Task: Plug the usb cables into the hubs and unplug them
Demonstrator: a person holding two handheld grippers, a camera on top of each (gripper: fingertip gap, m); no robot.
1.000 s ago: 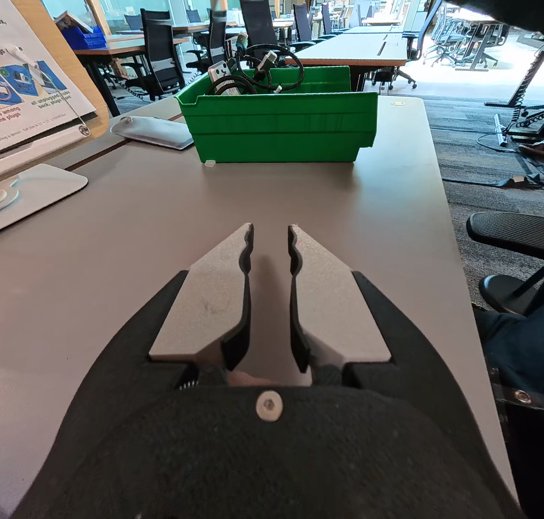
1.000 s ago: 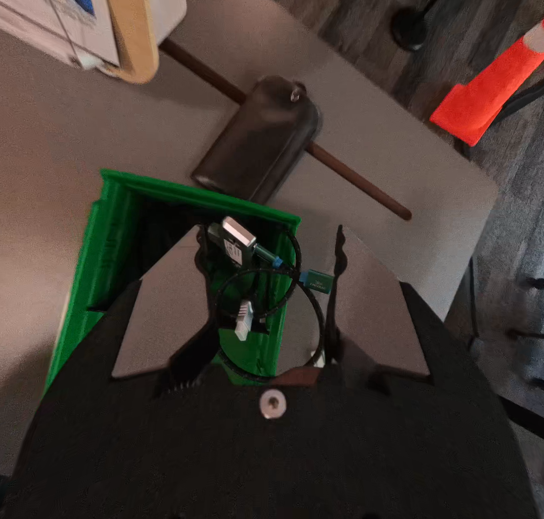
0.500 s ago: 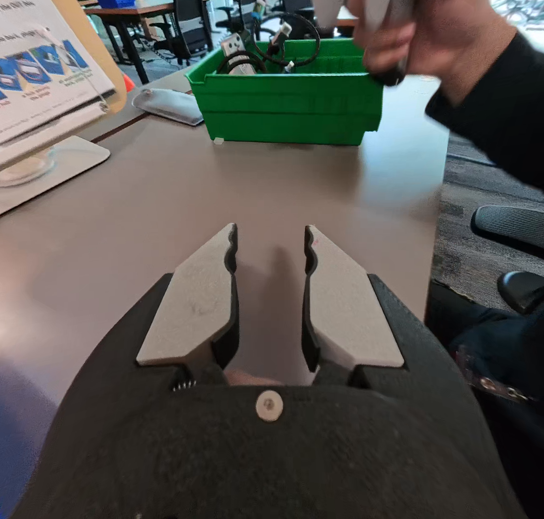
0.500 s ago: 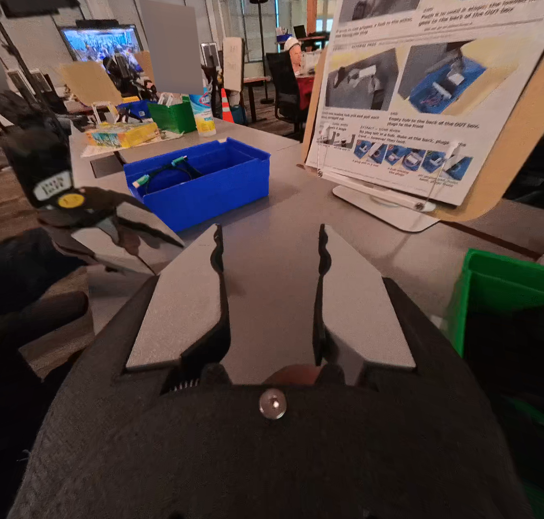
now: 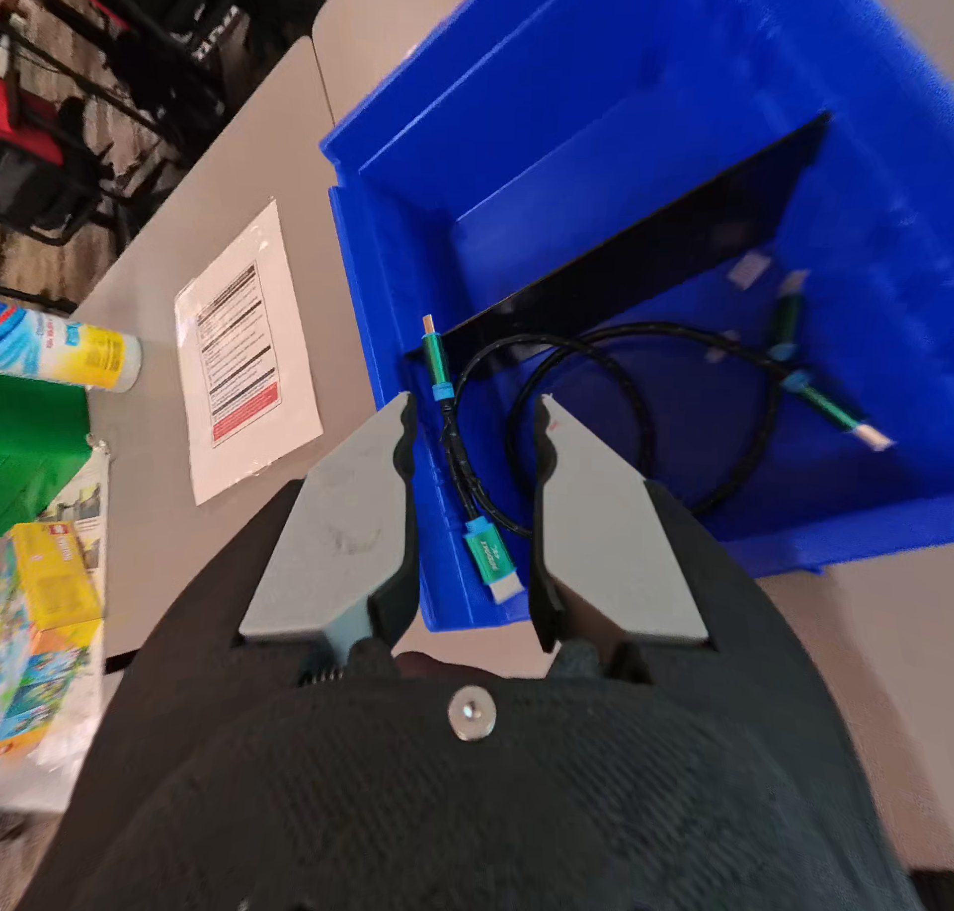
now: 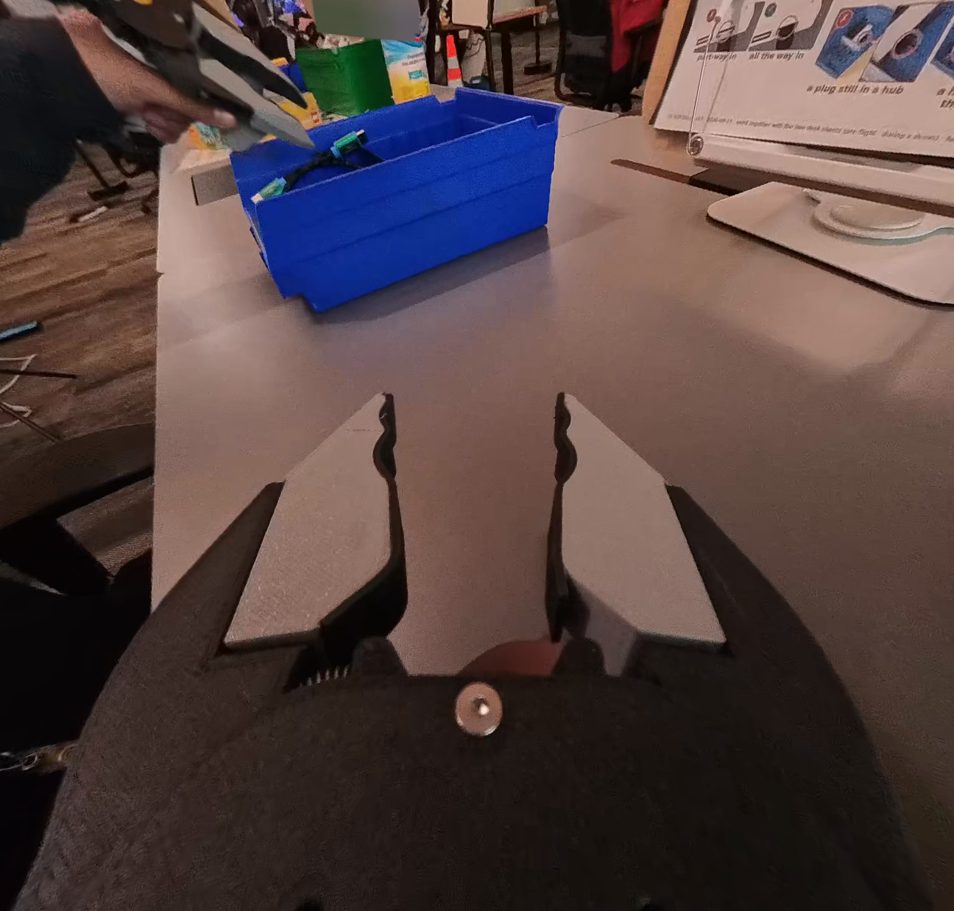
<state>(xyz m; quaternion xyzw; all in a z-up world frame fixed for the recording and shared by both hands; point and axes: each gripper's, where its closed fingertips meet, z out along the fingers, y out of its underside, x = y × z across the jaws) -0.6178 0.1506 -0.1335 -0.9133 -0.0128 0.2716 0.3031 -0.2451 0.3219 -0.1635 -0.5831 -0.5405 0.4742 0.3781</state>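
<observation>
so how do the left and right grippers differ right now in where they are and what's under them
The left gripper tilts down over the near corner of the blue bin, a green-ended black cable showing between its fingers. The right gripper points level along the bare grey table, apart from the bin, nothing between its fingers. Both are open and hold nothing.

A bright blue bin (image 5: pixel 593 127) is sitting on a grey table (image 6: pixel 671 370) — inside it, a black braided cable (image 5: pixel 464 473) with green, blue-collared plugs. Beside the bin, a white sheet (image 5: pixel 248 349) is showing black bars and one red.
</observation>
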